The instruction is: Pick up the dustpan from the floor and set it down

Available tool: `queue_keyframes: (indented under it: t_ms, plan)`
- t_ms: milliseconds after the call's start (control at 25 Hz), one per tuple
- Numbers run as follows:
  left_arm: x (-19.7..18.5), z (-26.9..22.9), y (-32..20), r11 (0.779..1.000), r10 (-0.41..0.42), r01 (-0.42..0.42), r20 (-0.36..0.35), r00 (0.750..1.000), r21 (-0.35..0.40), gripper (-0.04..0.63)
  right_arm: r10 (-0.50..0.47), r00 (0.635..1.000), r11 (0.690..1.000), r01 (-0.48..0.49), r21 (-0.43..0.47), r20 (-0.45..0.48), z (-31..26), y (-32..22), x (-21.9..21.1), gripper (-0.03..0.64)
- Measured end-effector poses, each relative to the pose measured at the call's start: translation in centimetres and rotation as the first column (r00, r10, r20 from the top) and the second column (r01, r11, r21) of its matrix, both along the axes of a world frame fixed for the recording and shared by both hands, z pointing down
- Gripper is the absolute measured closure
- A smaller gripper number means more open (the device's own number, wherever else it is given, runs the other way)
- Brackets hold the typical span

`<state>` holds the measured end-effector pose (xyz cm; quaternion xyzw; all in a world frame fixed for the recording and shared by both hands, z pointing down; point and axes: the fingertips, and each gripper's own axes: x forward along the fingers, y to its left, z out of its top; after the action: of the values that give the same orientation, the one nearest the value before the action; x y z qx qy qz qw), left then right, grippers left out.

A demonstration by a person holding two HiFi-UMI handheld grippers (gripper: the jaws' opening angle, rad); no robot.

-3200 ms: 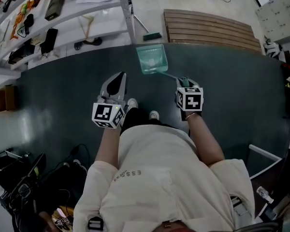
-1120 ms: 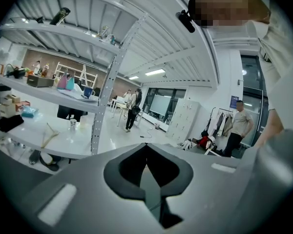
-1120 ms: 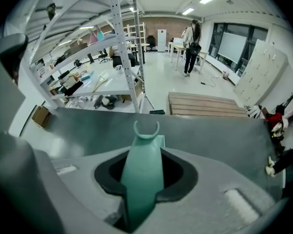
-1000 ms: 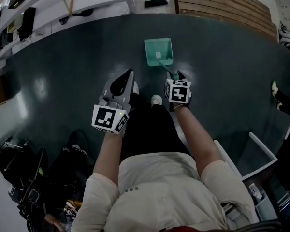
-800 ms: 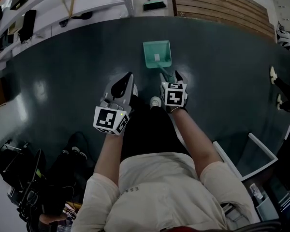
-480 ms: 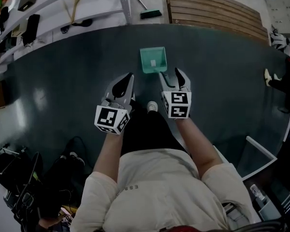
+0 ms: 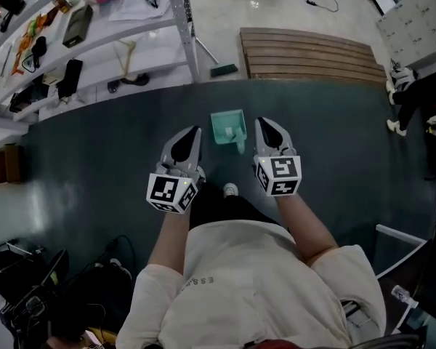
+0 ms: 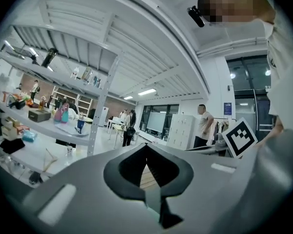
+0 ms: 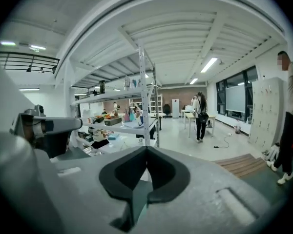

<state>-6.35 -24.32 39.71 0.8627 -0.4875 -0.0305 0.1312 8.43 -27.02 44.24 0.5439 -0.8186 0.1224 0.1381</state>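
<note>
The dark green floor (image 7: 94, 158) fills most of the head view. At its far edge stand a white shelf rack (image 7: 131, 42) full of small things and a wooden slat board (image 7: 312, 53).

The person stands in the middle and holds both grippers out in front, about level, high above the floor. The left gripper (image 7: 192, 131) and the right gripper (image 7: 263, 122) are side by side with a gap between them.

In the left gripper view the dark fingers (image 8: 124, 167) are closed together, and nothing sits between them. Only the room shows past them. In the right gripper view the fingers (image 9: 122, 174) are closed together too, and they hold nothing. My guess is they are closed because there is nothing to carry right now.

The teal dustpan (image 7: 227, 126) lies flat on the floor. From the head view it shows in the gap between the two grippers, but it is far below them, and neither one touches it. Its handle points back at the person, just past the white shoe (image 7: 231, 190). That way the handle is the easy part to grab.

With the dustpan resting on the floor and both grippers up and away, I think the setting down is done.
</note>
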Motion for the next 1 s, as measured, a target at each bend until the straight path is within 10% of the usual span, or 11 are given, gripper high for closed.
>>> queue_keyframes:
  t_ms: [1000]
  plan:
    - [1.7,-4.5,30.5,0.994,-0.003,-0.007,0.093,0.996,0.109,0.578,-0.016,0.998,1.0,0.015,0.022,0.065,-5.5,27.3,5.1,0.629]
